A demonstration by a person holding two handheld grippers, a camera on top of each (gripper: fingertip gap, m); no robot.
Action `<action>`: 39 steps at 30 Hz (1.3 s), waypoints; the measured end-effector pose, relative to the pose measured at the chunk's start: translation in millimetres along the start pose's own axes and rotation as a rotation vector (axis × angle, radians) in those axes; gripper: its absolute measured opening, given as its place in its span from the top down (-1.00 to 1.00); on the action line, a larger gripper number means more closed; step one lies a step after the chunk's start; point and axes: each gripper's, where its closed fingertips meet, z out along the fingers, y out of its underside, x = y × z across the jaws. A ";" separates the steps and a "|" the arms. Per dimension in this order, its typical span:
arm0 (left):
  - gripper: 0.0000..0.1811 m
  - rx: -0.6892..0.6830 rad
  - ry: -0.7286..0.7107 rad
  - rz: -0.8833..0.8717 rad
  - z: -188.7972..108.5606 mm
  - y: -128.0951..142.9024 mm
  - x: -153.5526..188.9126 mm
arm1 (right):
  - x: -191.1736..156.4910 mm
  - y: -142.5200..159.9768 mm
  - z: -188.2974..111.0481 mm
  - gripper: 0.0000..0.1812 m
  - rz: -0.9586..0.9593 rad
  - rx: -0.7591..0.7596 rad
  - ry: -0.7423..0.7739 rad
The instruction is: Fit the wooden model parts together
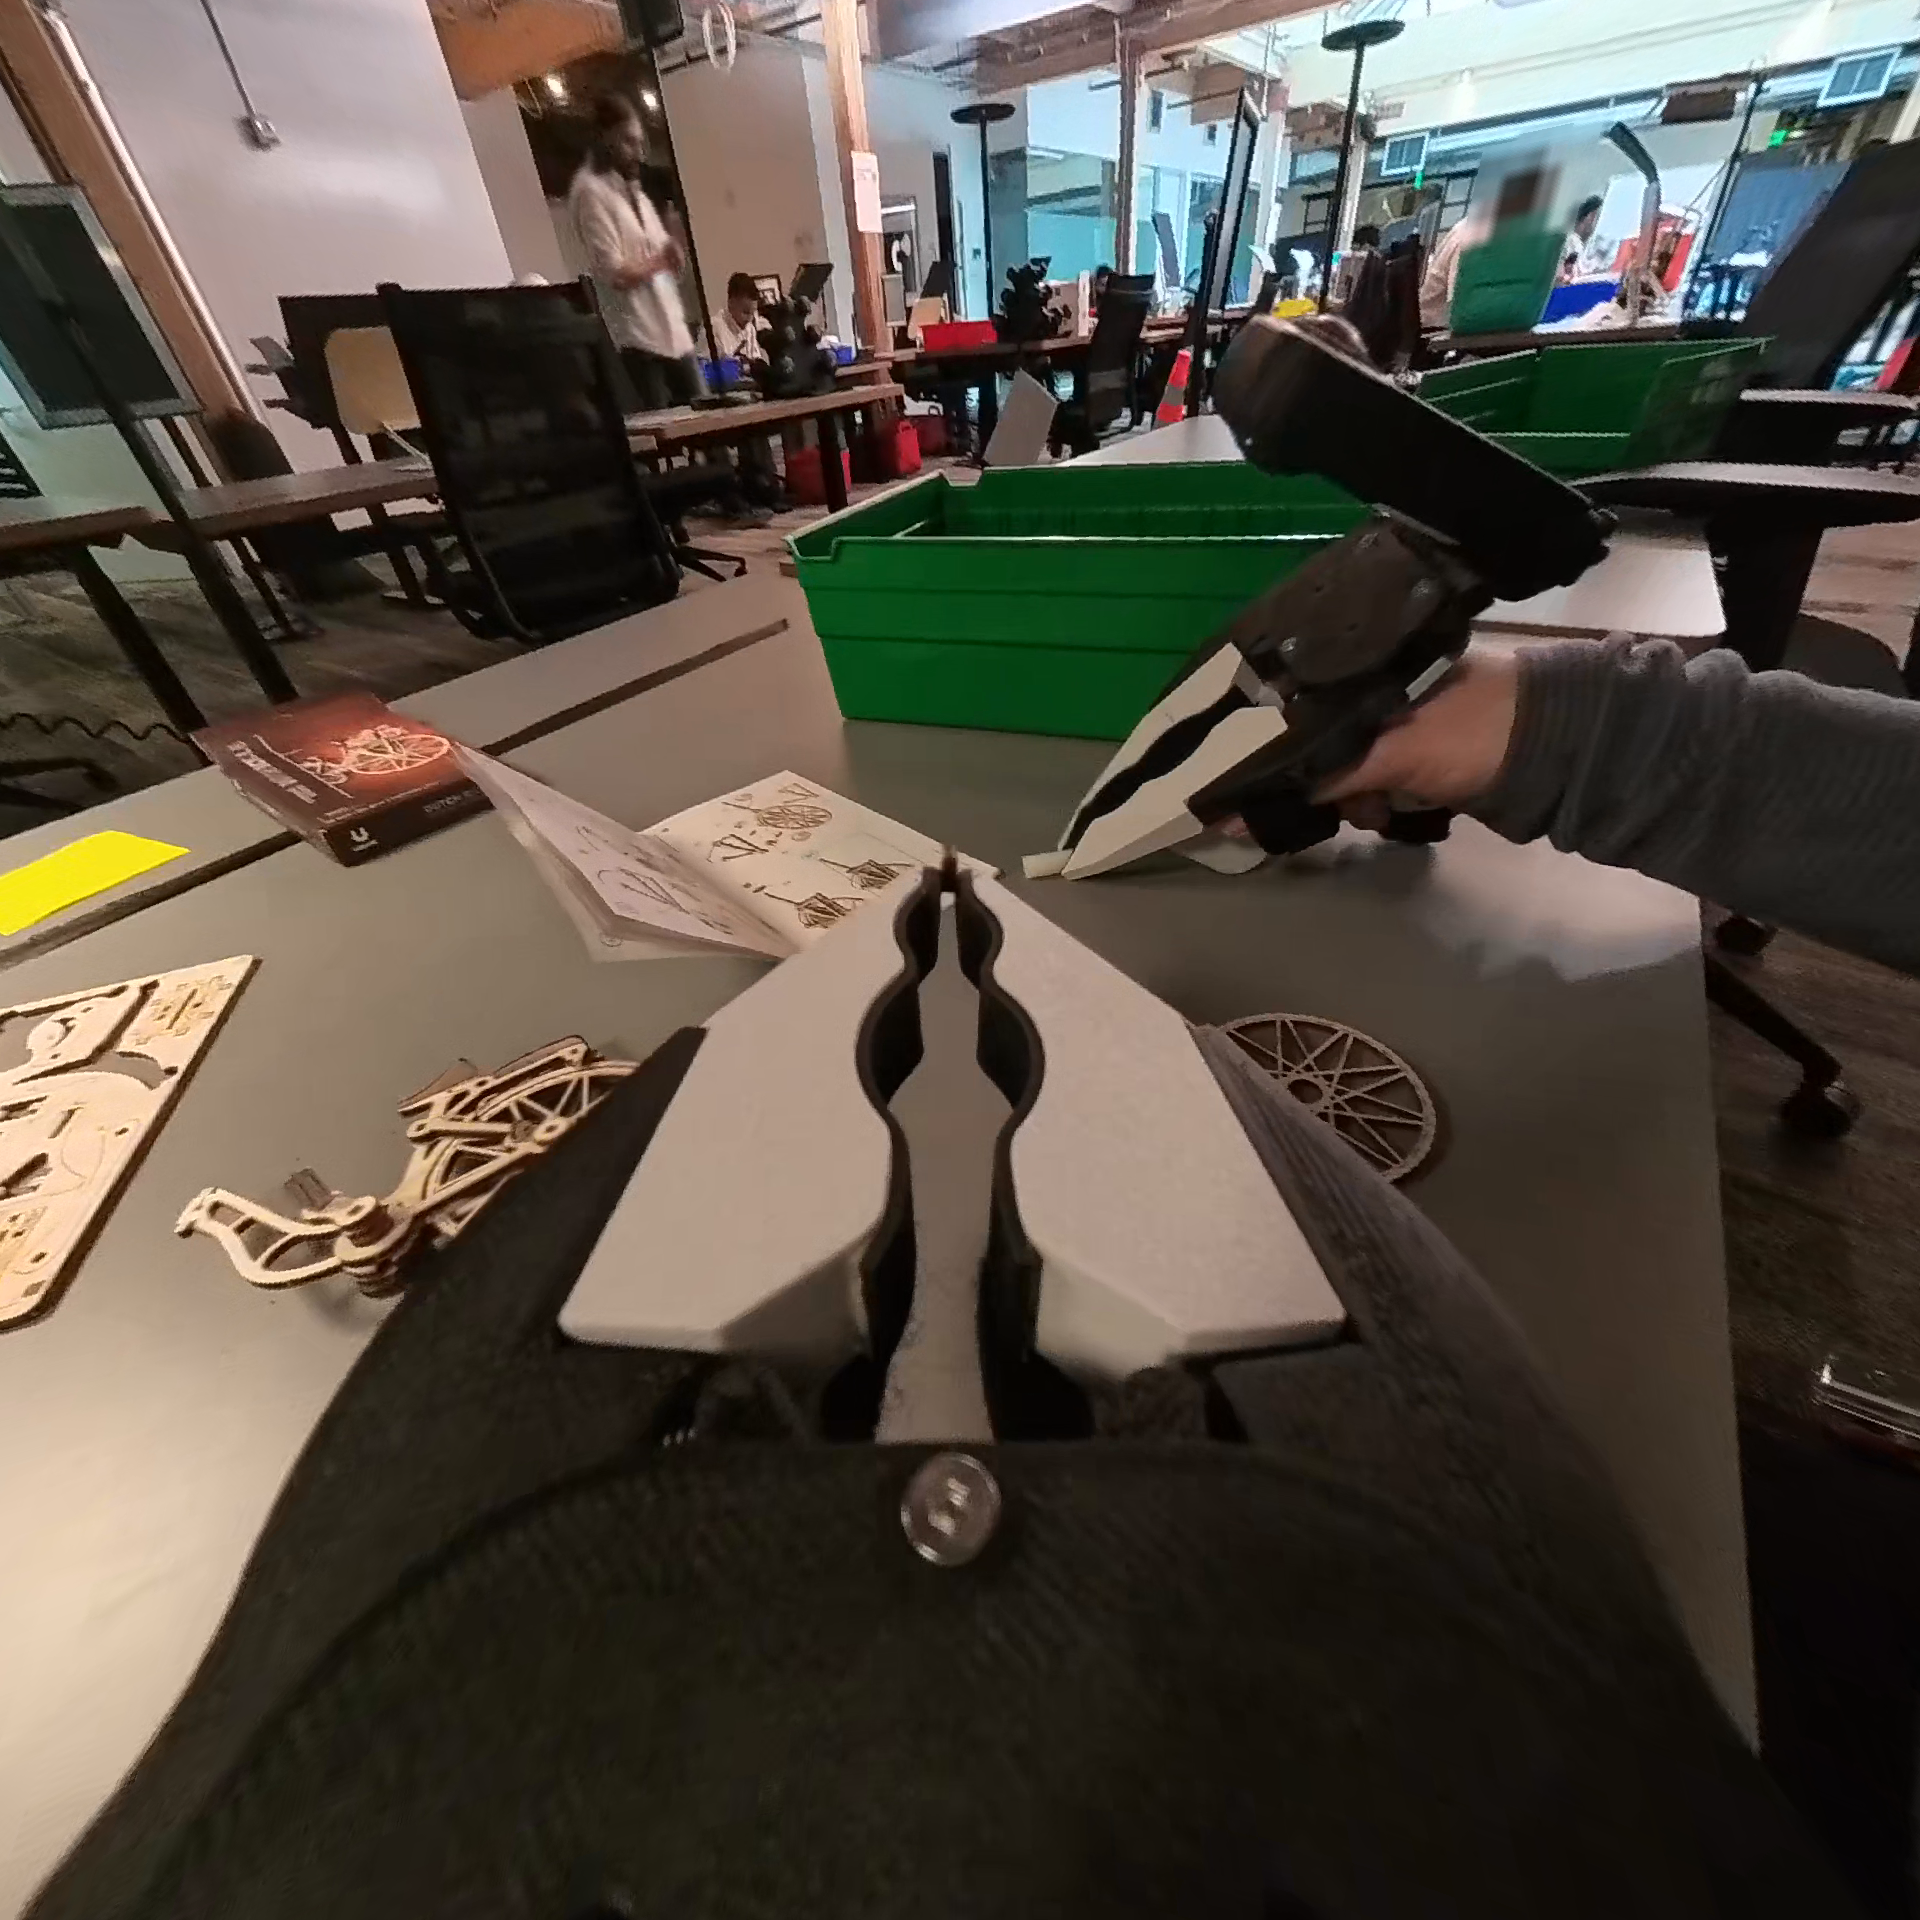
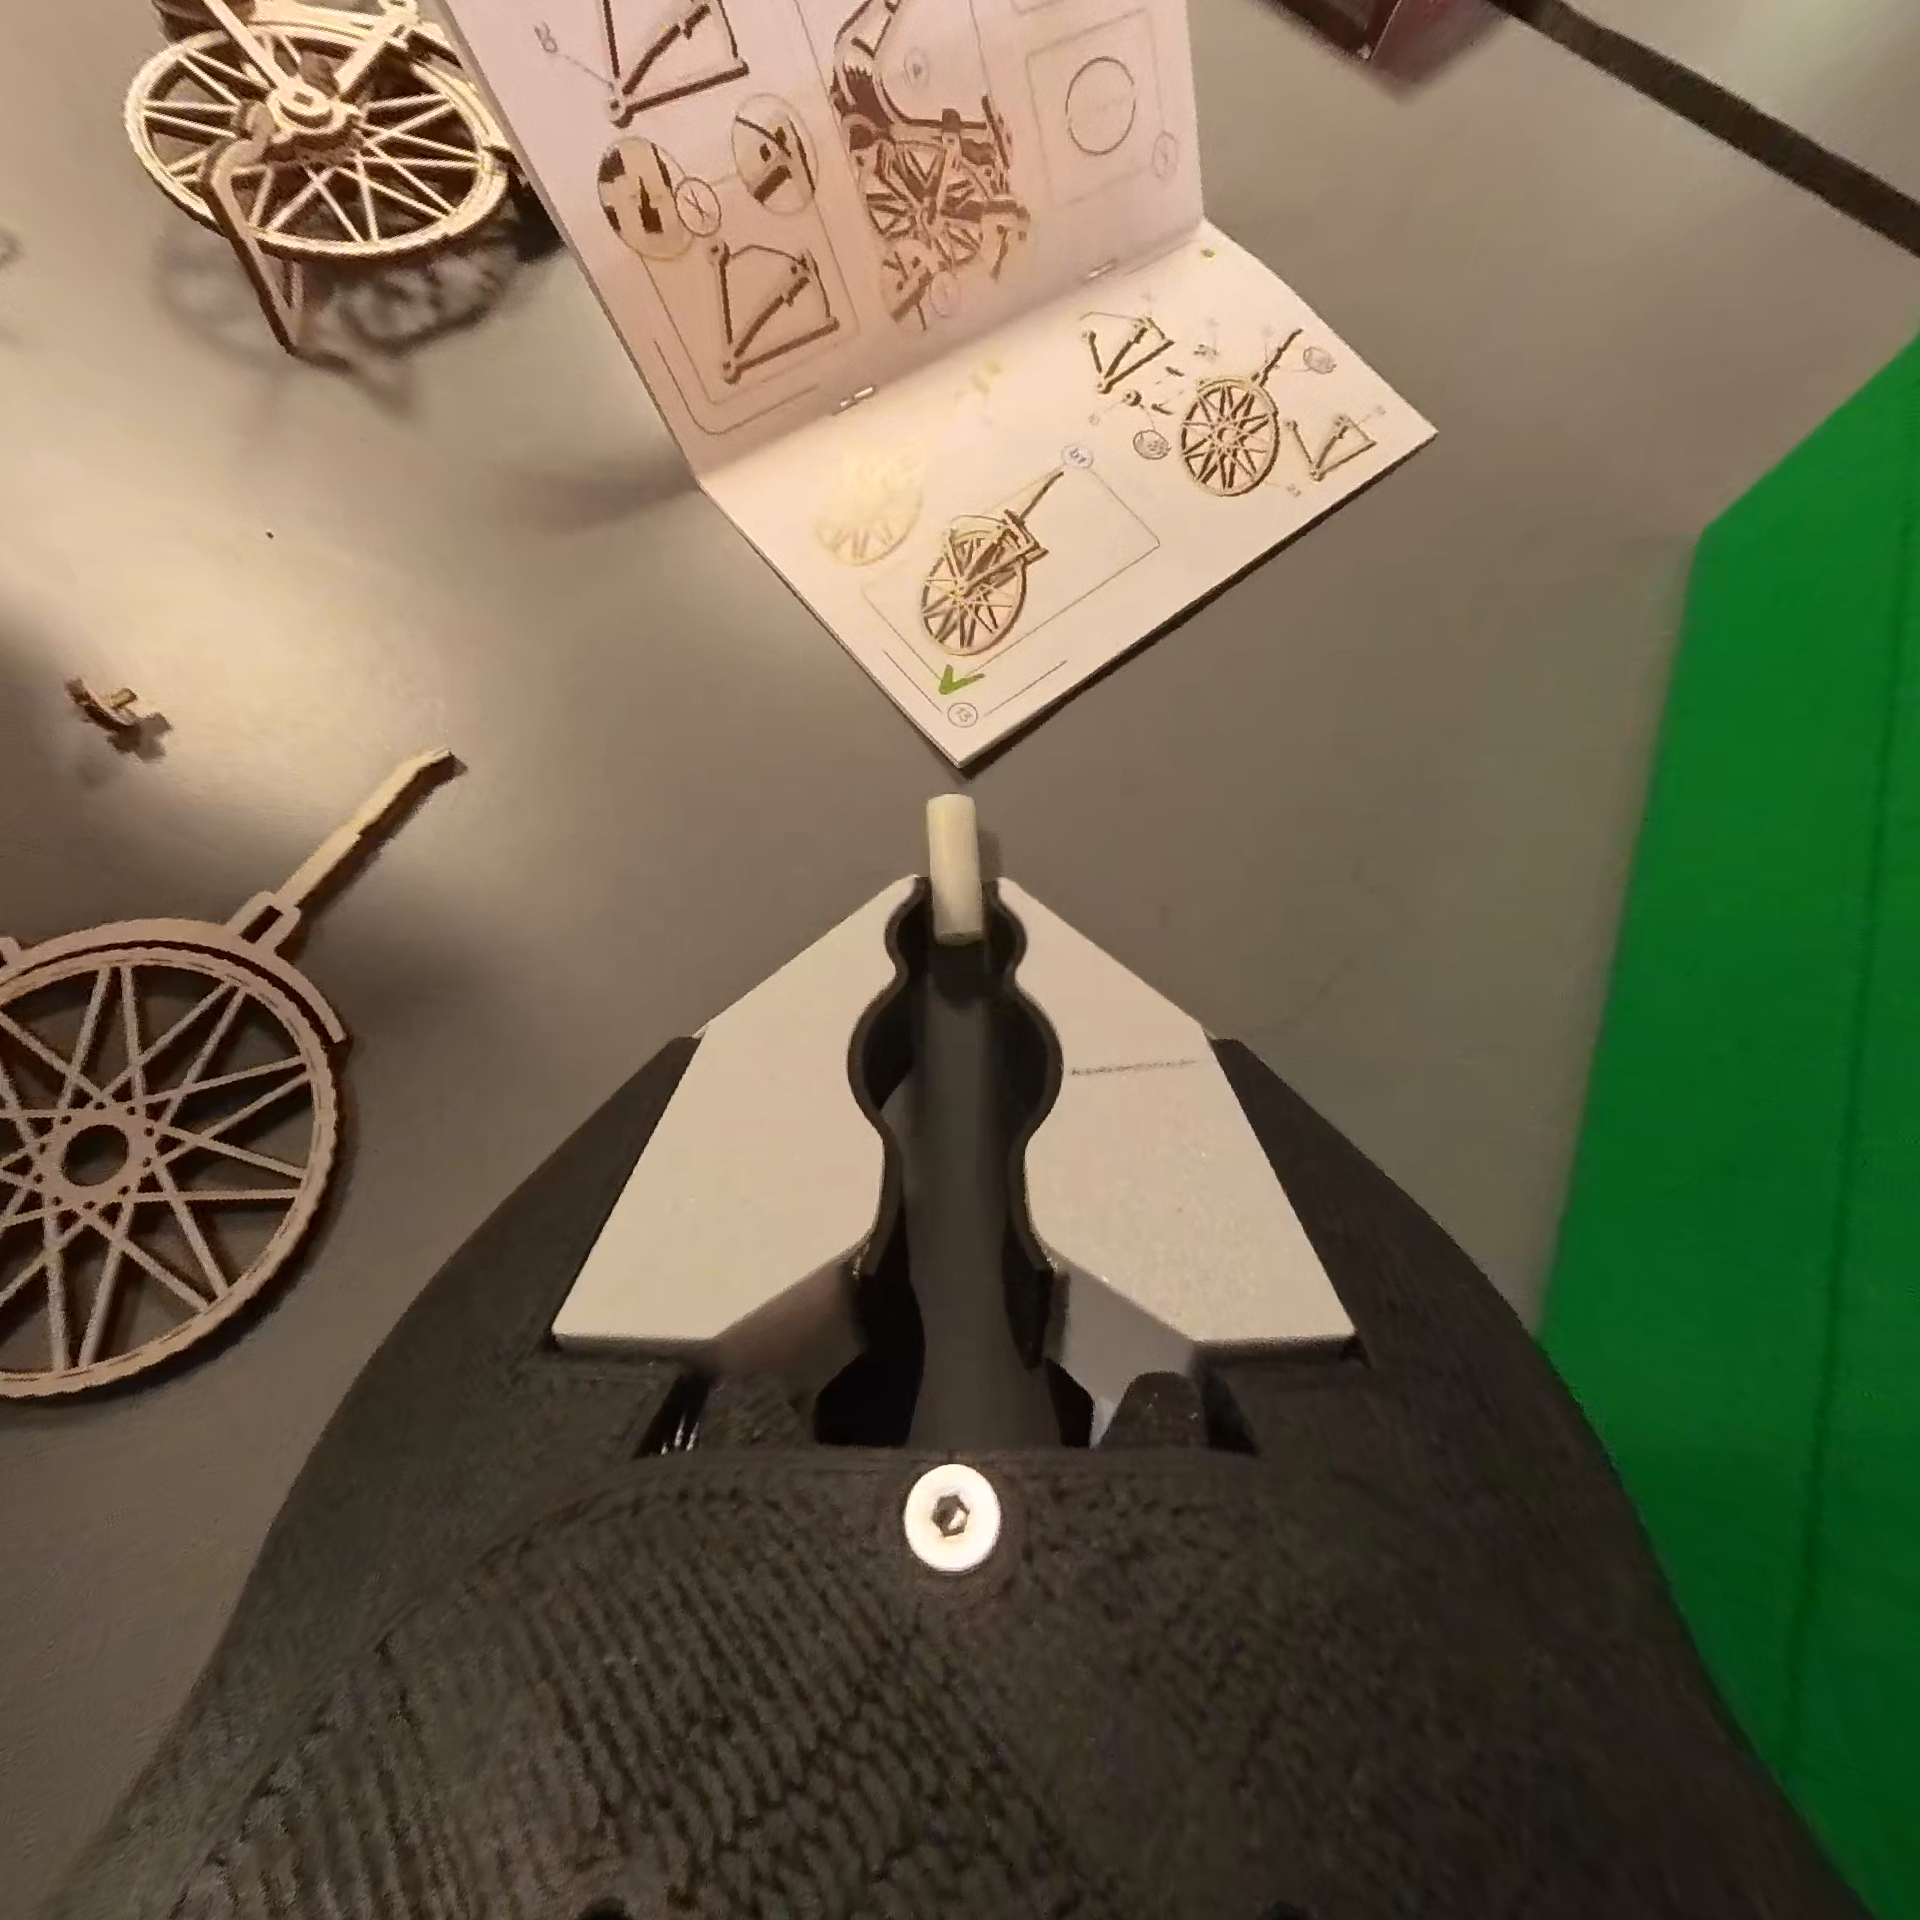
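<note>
My left gripper (image 1: 949, 883) is shut, with a thin dark wooden sliver (image 1: 948, 858) sticking out between its tips, above the table. My right gripper (image 2: 954, 906) is shut on a short pale peg (image 2: 953, 847) and holds it just above the table; it also shows in the left wrist view (image 1: 1049, 862) with its tips low at the table. A flat spoked wooden wheel (image 2: 156, 1143) with a stick lies to the left of the right gripper, and shows in the left wrist view (image 1: 1340, 1091). A partly built wooden bicycle model (image 1: 416, 1174) lies at the left (image 2: 312, 156).
An open instruction booklet (image 2: 935, 364) lies ahead of both grippers. A green bin (image 1: 1039, 603) stands behind it, close on the right of my right gripper (image 2: 1766, 935). A wooden parts sheet (image 1: 94, 1101), the kit box (image 1: 343, 769) and a small loose wooden bit (image 2: 114, 712) lie at the left. About 20 cm separates my left fingertips from my right. Left tips and right tips are each some 12 cm from the flat spoked wooden wheel (image 2: 156, 1143).
</note>
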 end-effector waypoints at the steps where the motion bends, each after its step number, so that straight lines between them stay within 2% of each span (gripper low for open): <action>1: 0.98 0.008 -0.009 0.011 -0.7 -1.2 -0.8 | -5.2 -4.0 -1.4 0.92 0.010 0.005 -0.021; 3: 0.98 0.017 -0.045 0.062 -1.9 -3.3 -3.1 | -32.2 -35.1 -13.6 0.92 0.055 0.126 -0.125; 6: 0.98 0.016 -0.121 0.195 -3.4 -6.4 -4.9 | -86.2 -93.8 -48.4 0.92 0.066 0.344 -0.297; 10: 0.98 0.011 -0.204 0.341 -4.4 -10.5 -4.4 | -125.0 -127.2 -70.8 0.92 -0.030 0.432 -0.337; 16: 0.98 0.003 -0.253 0.445 -3.7 -12.0 -2.3 | -138.6 -124.5 -64.8 0.92 -0.114 0.367 -0.322; 24: 0.98 0.007 -0.256 0.440 -4.1 -11.8 -4.3 | -139.9 -121.1 -62.7 0.92 -0.115 0.345 -0.342; 28: 0.98 0.004 -0.257 0.450 -3.8 -11.2 -3.7 | -135.0 -120.9 -59.8 0.92 -0.124 0.342 -0.298; 32: 0.98 0.001 -0.256 0.447 -3.2 -10.5 -4.1 | -144.7 -121.6 -63.5 0.92 -0.127 0.348 -0.349; 37: 0.98 0.007 -0.257 0.451 -3.8 -11.4 -3.8 | -137.7 -120.1 -59.7 0.92 -0.143 0.333 -0.297; 39: 0.98 0.009 -0.258 0.450 -4.0 -11.7 -3.9 | -143.0 -121.0 -62.5 0.92 -0.139 0.342 -0.331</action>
